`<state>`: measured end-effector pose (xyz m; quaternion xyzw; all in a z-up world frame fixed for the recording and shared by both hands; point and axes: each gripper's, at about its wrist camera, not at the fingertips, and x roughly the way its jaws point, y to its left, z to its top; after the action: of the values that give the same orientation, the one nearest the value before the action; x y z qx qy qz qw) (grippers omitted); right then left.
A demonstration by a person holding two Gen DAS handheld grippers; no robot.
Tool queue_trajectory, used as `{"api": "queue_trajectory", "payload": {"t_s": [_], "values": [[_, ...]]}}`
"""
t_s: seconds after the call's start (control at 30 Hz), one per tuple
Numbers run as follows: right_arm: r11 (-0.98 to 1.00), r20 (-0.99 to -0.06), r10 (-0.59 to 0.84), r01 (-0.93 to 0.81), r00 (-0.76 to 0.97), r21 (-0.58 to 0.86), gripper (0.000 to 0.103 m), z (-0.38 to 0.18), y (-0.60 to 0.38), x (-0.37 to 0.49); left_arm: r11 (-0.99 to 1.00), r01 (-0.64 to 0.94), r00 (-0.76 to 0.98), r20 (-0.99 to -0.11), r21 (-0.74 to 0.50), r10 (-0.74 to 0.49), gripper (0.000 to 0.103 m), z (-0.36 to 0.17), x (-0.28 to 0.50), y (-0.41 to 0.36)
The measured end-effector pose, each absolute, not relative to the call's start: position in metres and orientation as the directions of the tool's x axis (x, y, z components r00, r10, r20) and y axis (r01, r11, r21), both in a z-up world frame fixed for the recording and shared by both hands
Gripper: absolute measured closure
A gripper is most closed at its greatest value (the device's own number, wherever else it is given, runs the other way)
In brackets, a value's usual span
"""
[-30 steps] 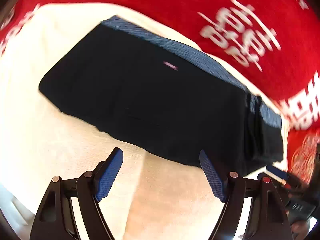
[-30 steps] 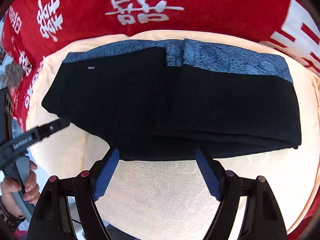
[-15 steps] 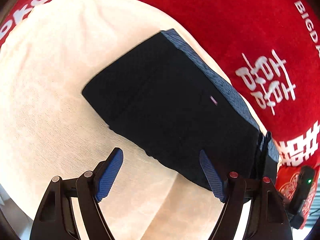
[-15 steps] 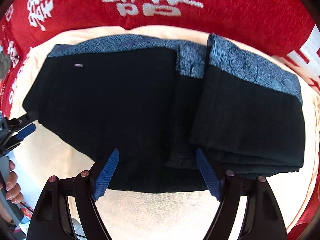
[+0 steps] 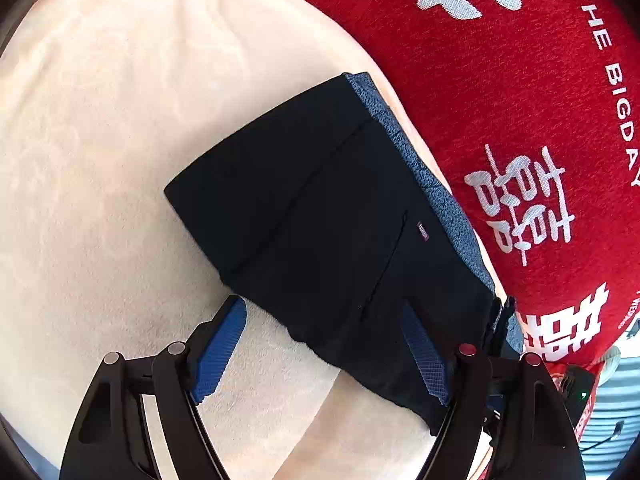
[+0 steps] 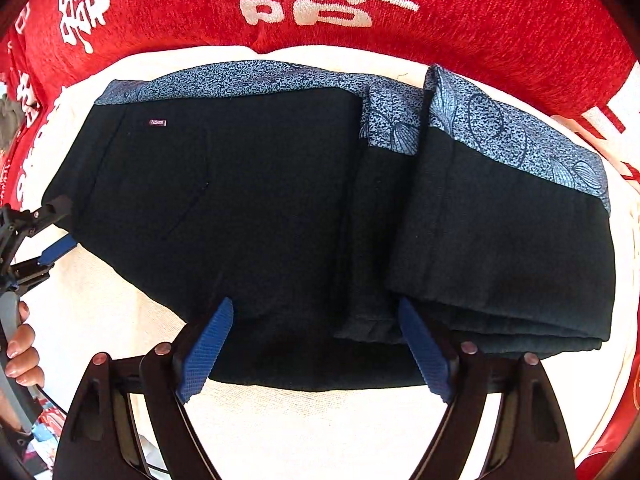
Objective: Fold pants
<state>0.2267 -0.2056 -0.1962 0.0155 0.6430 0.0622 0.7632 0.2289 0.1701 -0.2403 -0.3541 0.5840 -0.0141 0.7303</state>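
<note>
One person's hand (image 6: 20, 354), at the far left of the right wrist view, gripping a grey handle.

Two grippers. Left gripper (image 5: 324, 346): one pair of blue-padded fingers (image 5: 218, 350), jaws spread wide, holding nothing, over the near edge of the pants; it also shows at the left edge of the right wrist view (image 6: 48, 232). Right gripper (image 6: 316, 348): one pair of blue-padded fingers (image 6: 204, 350), jaws spread wide, empty, over the pants' near edge.

One pair of black pants (image 6: 248, 216), folded, lying flat on one cream cushion (image 6: 320, 432). One blue patterned band (image 6: 240, 78) along the far edge; one small label (image 6: 157, 122) at left; one doubled-over stack of folded layers (image 6: 508, 240) at right.

One red cover (image 6: 460, 8) with white characters, behind the cushion.
</note>
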Motion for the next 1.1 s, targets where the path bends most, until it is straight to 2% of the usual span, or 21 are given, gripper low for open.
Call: {"api": "queue_trajectory", "payload": {"t_s": [0.27, 0.4, 0.47, 0.5, 0.6, 0.7, 0.77, 0.83, 0.87, 0.9, 0.97, 1.03, 1.1], "values": [[0.99, -0.978, 0.123, -0.084, 0.168, 0.111, 0.013, -0.2, -0.203, 0.231, 0.68, -0.397, 0.407, -0.782, -0.617, -0.472, 0.023, -0.245, 0.236, 0.171], [0.989, -0.977, 0.131, -0.089, 0.171, 0.117, 0.013, -0.201, -0.204, 0.23, 0.695, -0.31, 0.465, -0.741, -0.649, -0.485, 0.023, -0.222, 0.241, 0.16], [0.989, -0.977, 0.126, -0.093, 0.172, 0.111, 0.013, -0.201, -0.203, 0.229, 0.725, -0.29, 0.456, -0.756, -0.625, -0.47, 0.021, -0.222, 0.248, 0.155], [0.99, -0.978, 0.122, -0.094, 0.17, 0.107, 0.013, -0.202, -0.202, 0.23, 0.732, -0.307, 0.427, -0.776, -0.607, -0.464, 0.015, -0.23, 0.254, 0.153], [0.99, -0.979, 0.118, -0.096, 0.163, 0.103, 0.012, -0.201, -0.201, 0.231, 0.712, -0.38, 0.39, -0.8, -0.591, -0.456, 0.014, -0.255, 0.264, 0.154], [0.99, -0.982, 0.11, -0.109, 0.154, 0.093, 0.012, -0.195, -0.201, 0.233, 0.733, -0.4, 0.4, -0.824, -0.55, -0.4, 0.016, -0.25, 0.268, 0.146], [0.99, -0.982, 0.104, -0.113, 0.156, 0.086, 0.012, -0.19, -0.2, 0.232, 0.747, -0.406, 0.404, -0.837, -0.526, -0.37, 0.032, -0.246, 0.269, 0.144], [0.985, -0.973, 0.138, -0.127, 0.185, 0.116, 0.012, -0.169, -0.199, 0.231, 0.776, -0.41, 0.384, -0.863, -0.479, -0.329, 0.062, -0.243, 0.27, 0.143], [0.983, -0.969, 0.151, -0.13, 0.193, 0.128, 0.012, -0.162, -0.199, 0.231, 0.791, -0.401, 0.385, -0.868, -0.463, -0.313, 0.067, -0.24, 0.27, 0.144], [0.981, -0.966, 0.168, -0.131, 0.197, 0.144, 0.012, -0.156, -0.199, 0.232, 0.808, -0.38, 0.384, -0.872, -0.449, -0.304, 0.07, -0.237, 0.269, 0.144], [0.973, -0.959, 0.214, -0.125, 0.186, 0.193, 0.013, -0.147, -0.2, 0.24, 0.875, -0.305, 0.392, -0.887, -0.376, -0.244, 0.07, -0.224, 0.267, 0.133], [0.968, -0.955, 0.24, -0.121, 0.175, 0.221, 0.014, -0.144, -0.199, 0.245, 0.961, -0.159, 0.428, -0.893, -0.226, -0.139, 0.07, -0.205, 0.263, 0.104], [0.939, -0.931, 0.337, -0.12, 0.142, 0.321, 0.014, -0.131, -0.192, 0.268, 0.992, -0.053, 0.466, -0.881, -0.116, -0.078, 0.07, -0.195, 0.256, 0.078]]}}
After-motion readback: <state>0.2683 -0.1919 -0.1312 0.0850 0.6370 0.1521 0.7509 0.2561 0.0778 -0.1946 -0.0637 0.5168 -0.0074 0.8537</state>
